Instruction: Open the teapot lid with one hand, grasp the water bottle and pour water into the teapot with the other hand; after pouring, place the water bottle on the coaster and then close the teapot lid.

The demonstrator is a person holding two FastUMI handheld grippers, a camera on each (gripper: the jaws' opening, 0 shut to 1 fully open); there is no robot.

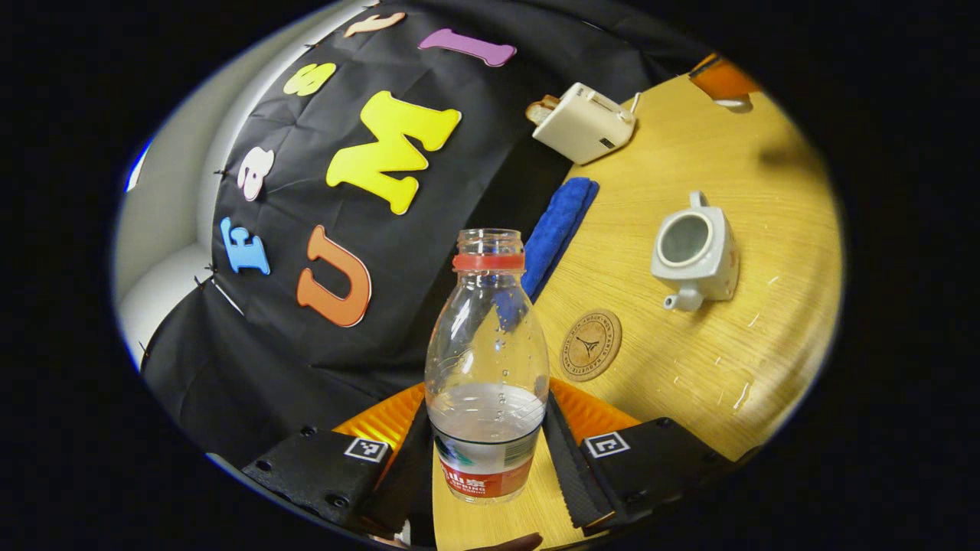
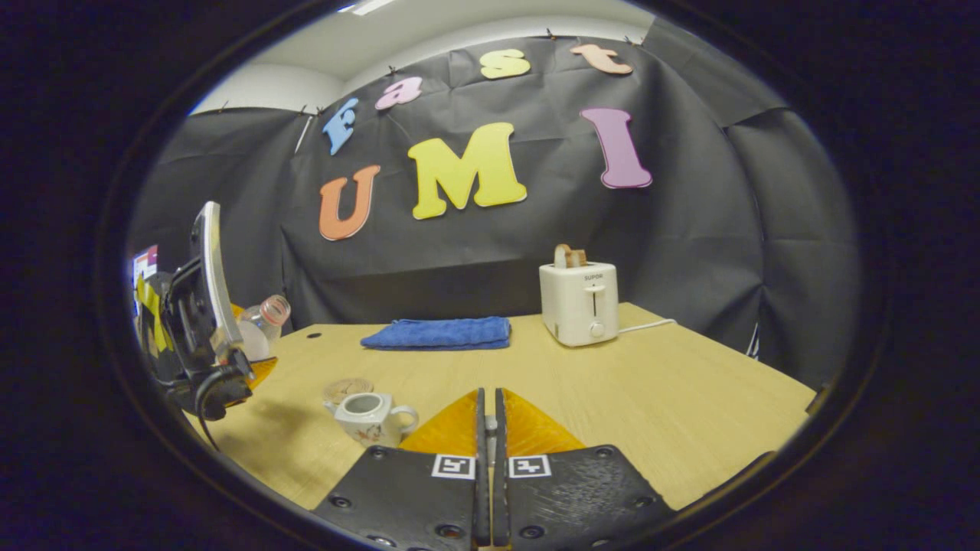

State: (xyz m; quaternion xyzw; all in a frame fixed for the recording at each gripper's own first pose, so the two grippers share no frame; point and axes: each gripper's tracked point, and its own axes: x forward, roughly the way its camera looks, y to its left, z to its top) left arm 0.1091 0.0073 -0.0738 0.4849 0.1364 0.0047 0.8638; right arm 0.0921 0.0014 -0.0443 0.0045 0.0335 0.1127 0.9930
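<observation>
A pale wooden table (image 2: 658, 367) fills the booth, with a blue towel (image 2: 440, 334) and a toaster (image 2: 579, 303) at the back; the left gripper (image 1: 488, 428) has its 2 fingers closed on the lower body of the water bottle (image 1: 487, 360), held in the air off to the side of the table. The bottle is uncapped, partly full, long axis roughly upright in the left gripper view, neck away from the fingers. The teapot (image 1: 698, 256) stands open, its spout pointing toward the coaster (image 1: 590, 345), just beside it. The right gripper (image 2: 488, 417) has its jaws nearly together on something thin, seemingly the lid; I cannot tell. My judgement: carry the neck over the opening before tipping; tip slowly, keeping the grip low and firm.
</observation>
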